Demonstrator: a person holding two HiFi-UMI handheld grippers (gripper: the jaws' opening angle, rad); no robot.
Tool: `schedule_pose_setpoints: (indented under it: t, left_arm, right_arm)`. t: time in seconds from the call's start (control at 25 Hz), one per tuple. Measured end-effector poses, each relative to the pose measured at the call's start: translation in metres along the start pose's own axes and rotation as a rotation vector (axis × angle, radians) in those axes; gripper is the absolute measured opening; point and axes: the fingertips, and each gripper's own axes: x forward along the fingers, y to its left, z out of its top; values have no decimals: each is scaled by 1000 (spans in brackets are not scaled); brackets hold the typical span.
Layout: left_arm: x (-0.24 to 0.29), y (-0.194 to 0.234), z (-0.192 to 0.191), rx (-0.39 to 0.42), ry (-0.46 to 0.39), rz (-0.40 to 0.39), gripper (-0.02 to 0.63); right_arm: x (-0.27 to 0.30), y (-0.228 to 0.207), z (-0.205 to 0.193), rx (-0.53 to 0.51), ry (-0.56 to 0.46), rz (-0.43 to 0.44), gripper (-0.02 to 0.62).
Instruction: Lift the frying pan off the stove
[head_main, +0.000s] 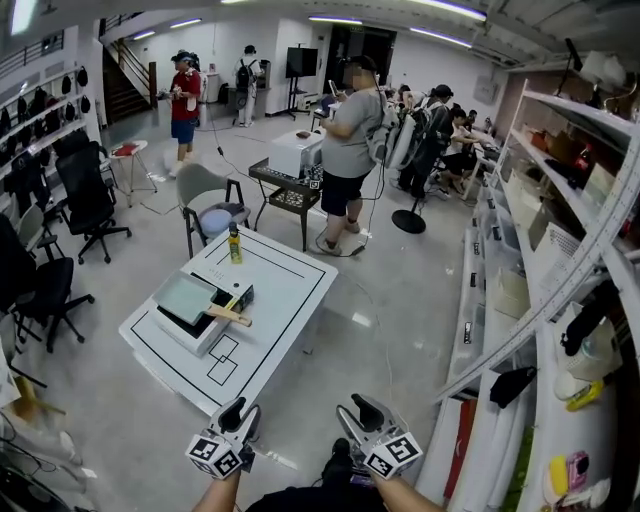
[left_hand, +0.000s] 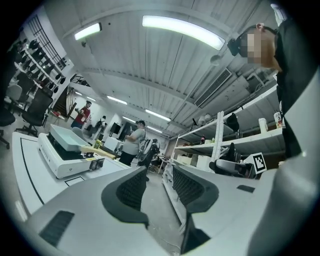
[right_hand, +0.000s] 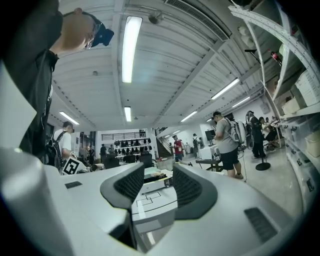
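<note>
A square pale-green frying pan (head_main: 185, 297) with a wooden handle (head_main: 229, 317) rests on a white portable stove (head_main: 196, 330) on a white table (head_main: 275, 320). In the left gripper view the frying pan (left_hand: 67, 137) and stove (left_hand: 62, 162) lie far off to the left. Both grippers hang low near my body, well short of the table. The left gripper (head_main: 235, 415) (left_hand: 160, 187) is open and holds nothing. The right gripper (head_main: 362, 410) (right_hand: 157, 185) is also open and holds nothing, with the table (right_hand: 150, 202) showing between its jaws.
A green bottle (head_main: 234, 243) stands at the table's far edge, with a grey chair (head_main: 205, 200) behind it. Black office chairs (head_main: 85, 200) line the left. Metal shelving (head_main: 560, 260) runs along the right. A person (head_main: 350, 150) stands beyond the table, others farther back.
</note>
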Motion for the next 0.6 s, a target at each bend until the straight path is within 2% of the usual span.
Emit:
schedule_pose_setpoints:
  t: [0.24, 0.6]
  left_arm:
    - [57, 28, -1, 15, -4, 48, 167]
    - [154, 42, 29, 44, -37, 222, 167]
  right_arm:
    - [48, -58, -7, 29, 1, 50, 190]
    - [131, -164, 25, 61, 25, 223, 190]
